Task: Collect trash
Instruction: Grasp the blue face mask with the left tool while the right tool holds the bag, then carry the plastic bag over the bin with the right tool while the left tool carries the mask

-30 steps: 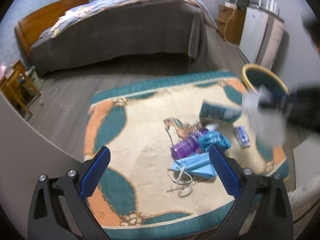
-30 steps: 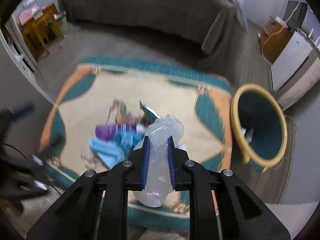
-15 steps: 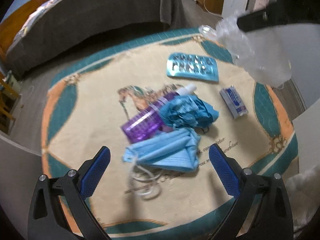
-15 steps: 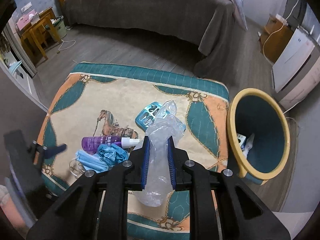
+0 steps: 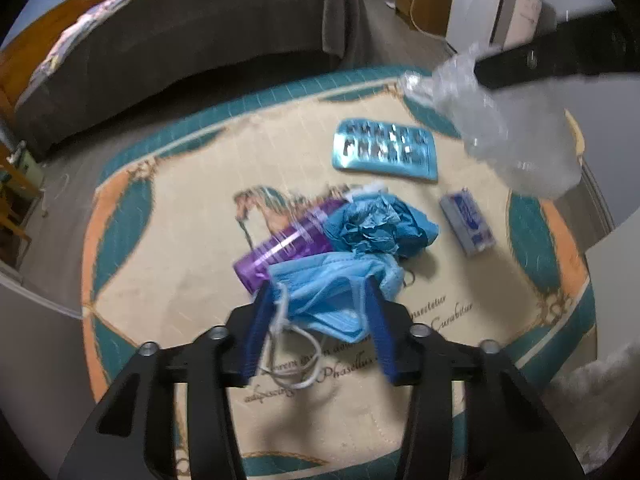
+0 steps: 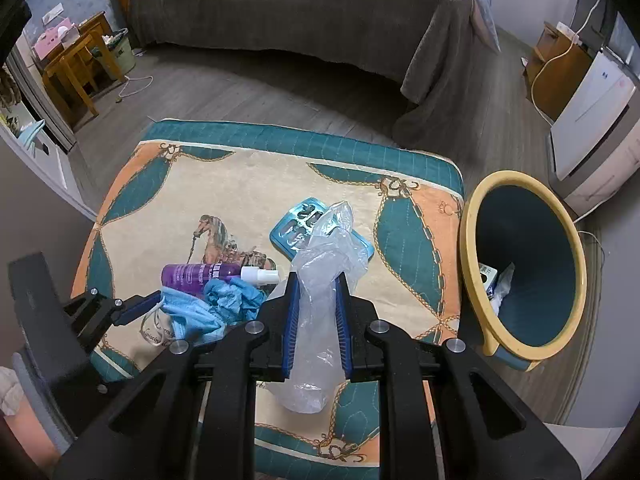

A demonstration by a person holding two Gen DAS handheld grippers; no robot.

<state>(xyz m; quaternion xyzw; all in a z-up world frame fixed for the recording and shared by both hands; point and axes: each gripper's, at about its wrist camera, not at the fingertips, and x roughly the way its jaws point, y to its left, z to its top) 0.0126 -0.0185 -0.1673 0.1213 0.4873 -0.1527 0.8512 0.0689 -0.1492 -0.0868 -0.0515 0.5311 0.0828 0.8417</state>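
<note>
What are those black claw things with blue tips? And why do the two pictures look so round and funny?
They are grabbers a person holds, one per hand, each with a wide-eyed camera looking along its fingers. The left gripper has just been closing around a blue face mask on the patterned mat. The right gripper squeezes a clear plastic bag. Also on the mat: a purple bottle, crumpled blue paper, a teal blister pack and a small packet. The bin stands beside the mat.
</note>
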